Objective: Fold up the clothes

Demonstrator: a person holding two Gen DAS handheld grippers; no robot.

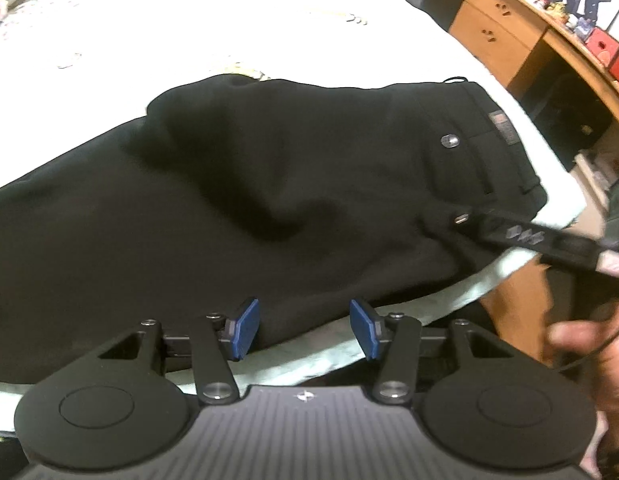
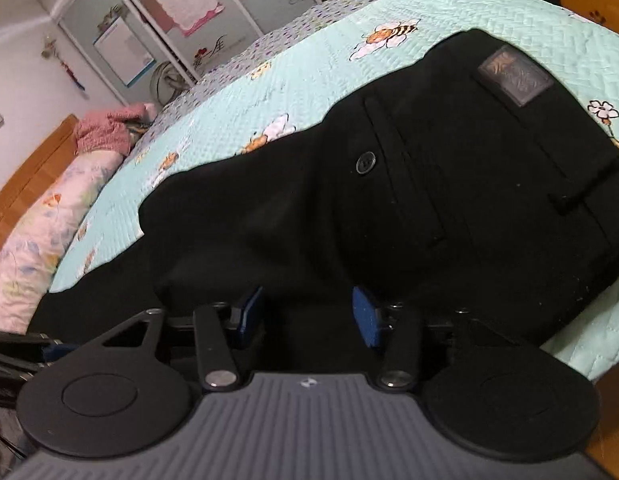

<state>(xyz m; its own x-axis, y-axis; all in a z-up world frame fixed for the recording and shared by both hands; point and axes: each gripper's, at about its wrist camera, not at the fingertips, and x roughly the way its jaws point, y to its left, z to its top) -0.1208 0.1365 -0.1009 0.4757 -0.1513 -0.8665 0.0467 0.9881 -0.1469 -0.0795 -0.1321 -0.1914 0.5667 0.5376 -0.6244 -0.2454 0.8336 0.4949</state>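
Black trousers (image 1: 269,184) lie spread on a light bee-print bedspread (image 1: 189,20), waistband towards the right bed edge. My left gripper (image 1: 303,328) hovers open over their near edge, its blue pads (image 1: 245,328) apart with nothing pinched. In that view my right gripper (image 1: 465,220) reaches in from the right, its tip at the waistband corner. The right wrist view shows the trousers (image 2: 429,184) close up, with a pocket button (image 2: 366,163) and a label patch (image 2: 513,76). There the right gripper (image 2: 307,316) stands open just above the dark cloth and grips nothing.
A hand (image 1: 581,344) holds the right gripper beside the bed. A wooden drawer cabinet (image 1: 497,36) and a desk with red boxes (image 1: 601,44) stand beyond the bed's right side. A floral pillow (image 2: 41,216), pink cloth (image 2: 105,128) and wooden headboard (image 2: 25,176) lie at the far left.
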